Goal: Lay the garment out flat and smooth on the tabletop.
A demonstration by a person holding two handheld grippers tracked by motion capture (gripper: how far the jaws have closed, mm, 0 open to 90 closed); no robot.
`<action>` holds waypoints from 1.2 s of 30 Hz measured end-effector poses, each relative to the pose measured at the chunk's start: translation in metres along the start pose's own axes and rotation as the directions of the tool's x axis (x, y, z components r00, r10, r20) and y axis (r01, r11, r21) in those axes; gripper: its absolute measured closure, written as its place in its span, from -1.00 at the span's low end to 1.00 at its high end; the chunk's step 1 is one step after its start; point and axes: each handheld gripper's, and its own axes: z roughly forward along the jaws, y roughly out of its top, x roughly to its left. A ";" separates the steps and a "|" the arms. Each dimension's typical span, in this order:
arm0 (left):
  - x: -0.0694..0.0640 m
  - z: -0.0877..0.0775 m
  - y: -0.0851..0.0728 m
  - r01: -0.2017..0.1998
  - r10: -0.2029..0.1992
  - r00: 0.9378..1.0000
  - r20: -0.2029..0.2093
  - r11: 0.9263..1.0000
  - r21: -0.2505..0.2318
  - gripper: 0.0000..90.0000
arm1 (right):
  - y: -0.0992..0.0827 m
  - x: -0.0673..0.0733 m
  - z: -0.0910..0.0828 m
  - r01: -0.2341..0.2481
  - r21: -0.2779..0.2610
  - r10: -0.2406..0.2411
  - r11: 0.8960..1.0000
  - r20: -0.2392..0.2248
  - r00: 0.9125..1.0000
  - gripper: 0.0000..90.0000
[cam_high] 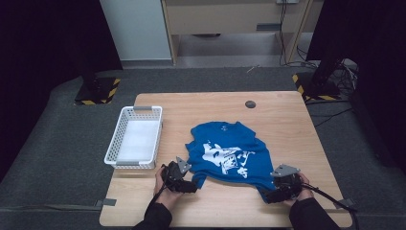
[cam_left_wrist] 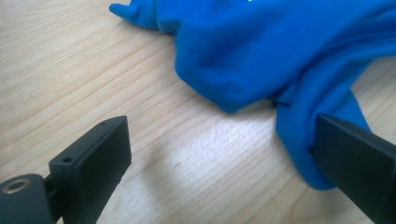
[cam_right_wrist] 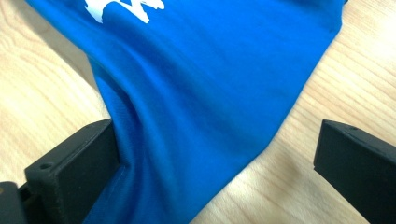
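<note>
The blue T-shirt (cam_high: 225, 153) lies on the wooden table (cam_high: 282, 120), front side up, with its white printed graphic (cam_high: 224, 157) facing the high view. The collar end points toward the far edge of the table; the hem end lies toward the person. The fabric is not flat: folds and bunched edges show along the near hem, and in the left gripper view a rounded fold of blue cloth (cam_left_wrist: 261, 56) rests on the wood.

The left gripper (cam_high: 191, 184) sits at the shirt's near left corner. Its jaws stand wide apart; in the left gripper view one jaw touches the lower corner of cloth, while the other rests over bare wood, well clear of the fabric. No cloth is clamped.

The right gripper (cam_high: 269, 195) sits at the shirt's near right corner. Its jaws are likewise spread; in the right gripper view the hem corner (cam_right_wrist: 196, 140) lies between them, touching one jaw and apart from the other. It is released, not grasping.

A white plastic basket (cam_high: 115, 143) stands on the table to the left of the shirt, near but not touching it. A small dark round disc (cam_high: 250, 104) lies near the table's far edge.
</note>
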 end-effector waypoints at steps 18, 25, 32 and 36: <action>0.001 -0.020 -0.018 -0.099 0.095 0.991 0.093 0.995 0.035 -0.89 | -0.014 -0.013 -0.008 0.016 -0.004 -0.016 1.000 -0.059 0.998 -0.99; -0.001 -0.023 -0.020 -0.103 0.097 0.989 0.115 0.994 0.045 -0.89 | -0.016 -0.014 -0.012 0.024 0.001 -0.024 1.000 -0.059 0.998 -0.99; -0.008 -0.037 -0.022 -0.041 0.040 0.994 0.103 0.999 0.011 -0.90 | -0.013 -0.017 -0.017 -0.017 -0.050 0.015 0.999 -0.042 0.999 -0.98; -0.009 -0.039 -0.020 -0.029 0.031 0.995 0.090 0.999 -0.024 -0.89 | -0.012 -0.018 -0.019 -0.034 -0.068 0.031 0.997 -0.040 0.999 -0.97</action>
